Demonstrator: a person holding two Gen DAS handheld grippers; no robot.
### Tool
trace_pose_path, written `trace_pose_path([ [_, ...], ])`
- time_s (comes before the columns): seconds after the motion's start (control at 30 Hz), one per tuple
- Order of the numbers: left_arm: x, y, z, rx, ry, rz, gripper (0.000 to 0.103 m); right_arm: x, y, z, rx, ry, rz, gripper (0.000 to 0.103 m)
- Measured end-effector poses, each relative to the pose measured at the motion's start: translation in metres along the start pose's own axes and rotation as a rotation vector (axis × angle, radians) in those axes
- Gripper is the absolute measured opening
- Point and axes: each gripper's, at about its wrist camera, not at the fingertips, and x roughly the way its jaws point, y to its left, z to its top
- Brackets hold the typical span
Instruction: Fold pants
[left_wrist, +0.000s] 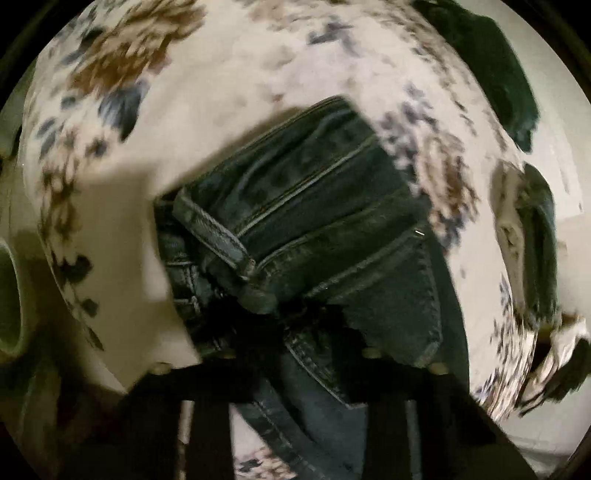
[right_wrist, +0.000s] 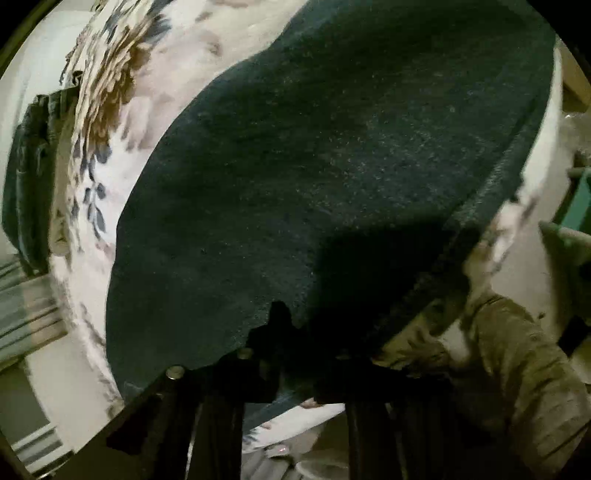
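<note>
Dark blue jeans (left_wrist: 314, 206) hang over a floral bedsheet (left_wrist: 229, 74) in the left wrist view, waistband and seams showing. My left gripper (left_wrist: 291, 325) is shut on the jeans' waist edge and holds it just above the sheet. In the right wrist view a wide dark pant leg (right_wrist: 314, 166) fills the frame. My right gripper (right_wrist: 295, 354) is shut on its near edge. Both grippers' fingers are dark and in shadow.
The bed is covered by a white sheet with brown and blue flowers (right_wrist: 110, 81). A dark garment (left_wrist: 491, 62) lies at the far right of the bed. Another dark garment (right_wrist: 29, 177) hangs at the left. A tan sleeve (right_wrist: 517, 369) is at lower right.
</note>
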Motion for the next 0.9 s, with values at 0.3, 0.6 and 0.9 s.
trace_pose_path([
  [0.3, -0.022, 0.043, -0.002, -0.034, 0.070, 0.012, 0.006, -0.030, -0.009, -0.024, -0.013, 0.017, -0.075, 0.002],
  [0.6, -0.019, 0.055, 0.001, -0.046, 0.144, 0.021, 0.011, -0.018, -0.001, -0.004, -0.104, 0.160, -0.156, 0.012],
  [0.9, -0.061, 0.046, 0.027, 0.016, -0.013, 0.072, 0.097, -0.014, 0.183, -0.001, -0.582, 0.279, -0.009, 0.053],
])
